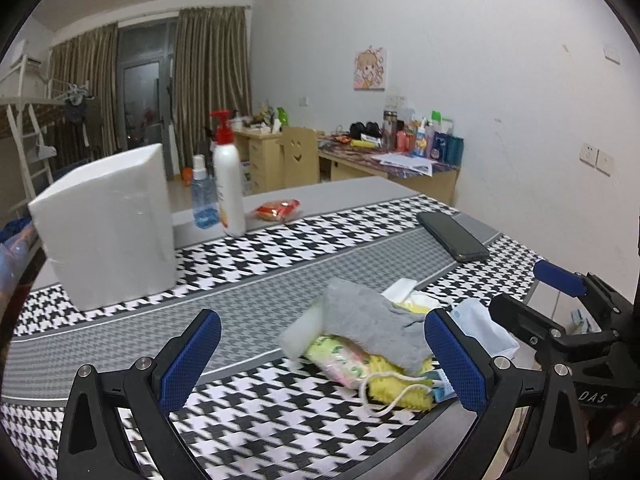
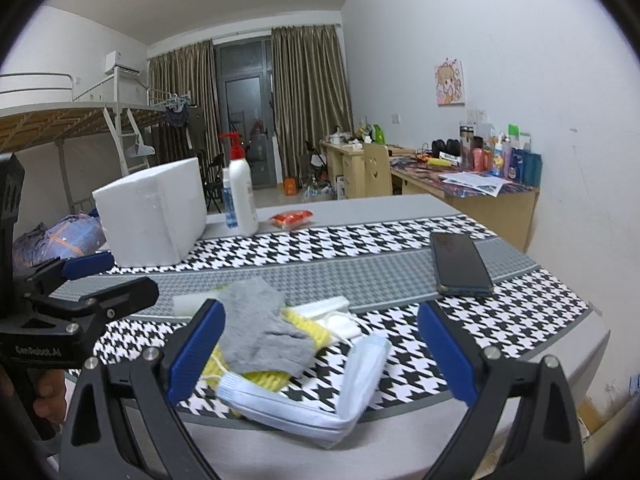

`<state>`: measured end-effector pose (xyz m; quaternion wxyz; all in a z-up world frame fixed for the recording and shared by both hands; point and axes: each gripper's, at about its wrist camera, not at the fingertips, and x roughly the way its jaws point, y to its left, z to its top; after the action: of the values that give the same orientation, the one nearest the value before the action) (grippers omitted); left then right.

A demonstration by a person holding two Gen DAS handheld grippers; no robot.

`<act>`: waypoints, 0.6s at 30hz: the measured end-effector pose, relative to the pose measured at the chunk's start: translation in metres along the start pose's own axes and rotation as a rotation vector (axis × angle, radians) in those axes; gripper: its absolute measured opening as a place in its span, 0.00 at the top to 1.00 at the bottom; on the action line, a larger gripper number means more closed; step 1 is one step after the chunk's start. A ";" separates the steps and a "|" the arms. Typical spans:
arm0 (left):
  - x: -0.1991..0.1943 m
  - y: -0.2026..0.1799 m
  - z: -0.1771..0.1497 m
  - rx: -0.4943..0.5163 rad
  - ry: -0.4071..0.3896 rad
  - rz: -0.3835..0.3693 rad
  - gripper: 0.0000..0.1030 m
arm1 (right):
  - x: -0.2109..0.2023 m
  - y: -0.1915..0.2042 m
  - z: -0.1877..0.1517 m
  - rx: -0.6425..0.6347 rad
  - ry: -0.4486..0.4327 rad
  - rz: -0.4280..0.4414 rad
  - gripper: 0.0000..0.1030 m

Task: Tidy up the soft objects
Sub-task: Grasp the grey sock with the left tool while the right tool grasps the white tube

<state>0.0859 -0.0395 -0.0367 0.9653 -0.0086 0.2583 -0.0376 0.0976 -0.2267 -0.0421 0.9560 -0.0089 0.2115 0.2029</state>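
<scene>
Both grippers wide apart, nothing held. Left gripper (image 1: 322, 354) hovers near edge of the table (image 1: 360, 192), pile sitting just beyond and to the right of its gap. Right gripper (image 2: 322, 346) hangs over the same pile from the right side; face mask (image 2: 304, 396) lies between its fingers, nearest the table edge.

Pile, near centre of the houndstooth cloth (image 1: 280, 256): grey sock (image 1: 372, 328) on top, draped over a white sponge block (image 1: 300, 334), a floral tissue pack (image 1: 340, 356) and a yellow knit cloth (image 1: 396, 388) with a white cord loop. More white folded stuff at the far side; can't tell what it is.

Likely step: pick the first soft item. Suggest:
- Take the top layer first. Sock is loose and unpinned; pulling anything under it drags the stack.
- Right gripper is better lined up for the mask, left for the sock. Split them so the claws don't cross; they are near each other already.
- Pinch at a fold or bunched edge, not flat fabric, fingers low to the cloth.
- Watch the cord loop and mask ear straps: snag risk.
- Lift straight up, check nothing trails.

Probable drop target is the white foam box (image 1: 108, 224), far left; its opening isn't visible from here. Phone (image 1: 452, 236) far right, bottles (image 1: 228, 184) far centre: keep clear.
</scene>
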 end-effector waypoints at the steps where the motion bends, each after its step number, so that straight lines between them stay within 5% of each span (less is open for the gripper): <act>1: 0.004 -0.003 0.000 0.004 0.011 -0.006 0.01 | 0.001 -0.003 -0.001 0.004 0.007 -0.004 0.04; 11: 0.038 -0.019 -0.003 0.024 0.111 -0.037 0.07 | 0.016 -0.022 -0.013 0.022 0.056 -0.021 0.04; 18: 0.056 -0.022 -0.005 0.017 0.176 -0.050 0.20 | 0.026 -0.030 -0.018 0.040 0.090 -0.017 0.04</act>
<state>0.1302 -0.0662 -0.0675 0.9377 -0.0038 0.3414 -0.0646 0.1235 -0.2463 -0.0709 0.9473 -0.0007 0.2581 0.1899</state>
